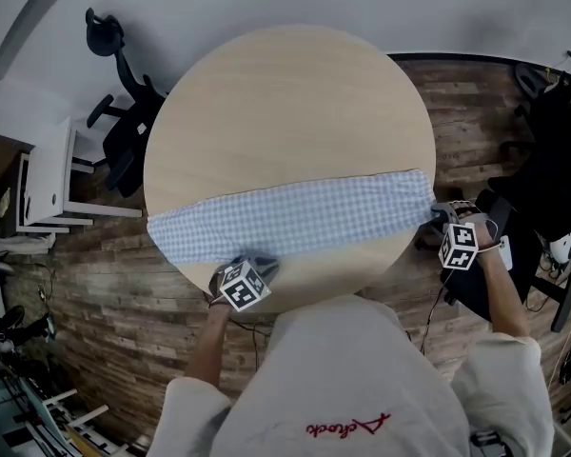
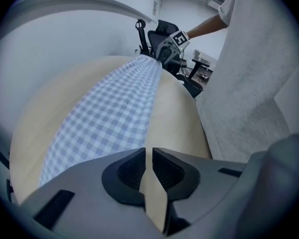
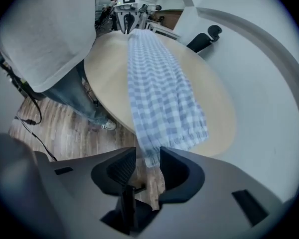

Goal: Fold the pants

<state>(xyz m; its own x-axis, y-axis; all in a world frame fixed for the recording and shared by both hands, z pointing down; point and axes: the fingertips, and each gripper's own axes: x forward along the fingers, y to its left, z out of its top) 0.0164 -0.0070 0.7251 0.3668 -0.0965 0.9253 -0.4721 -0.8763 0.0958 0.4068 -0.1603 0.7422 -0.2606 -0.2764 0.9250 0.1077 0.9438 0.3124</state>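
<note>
between my right gripper's (image 3: 148, 156) half-open jaws hangs the pants' (image 3: 157, 83) gathered end, loose and unpinched, draped off the table (image 3: 109, 68) edge. my left gripper (image 2: 149, 153), jaws narrow and empty, hovers just right of the long hem. the pants lie stretched flat ahead, likely ready for folding.

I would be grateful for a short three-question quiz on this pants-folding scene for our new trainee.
1. True or false: the pants lie bunched in a heap on the round table.
2. What hangs between the jaws of the right gripper? A: an end corner of the pants. B: nothing. C: a cable.
3. Short answer: is any cloth between the jaws of the left gripper?

Key
1. False: they lie stretched out in one long strip across the table.
2. A; the jaws stand apart around it.
3. No: only bare table shows through the narrow gap.
</note>
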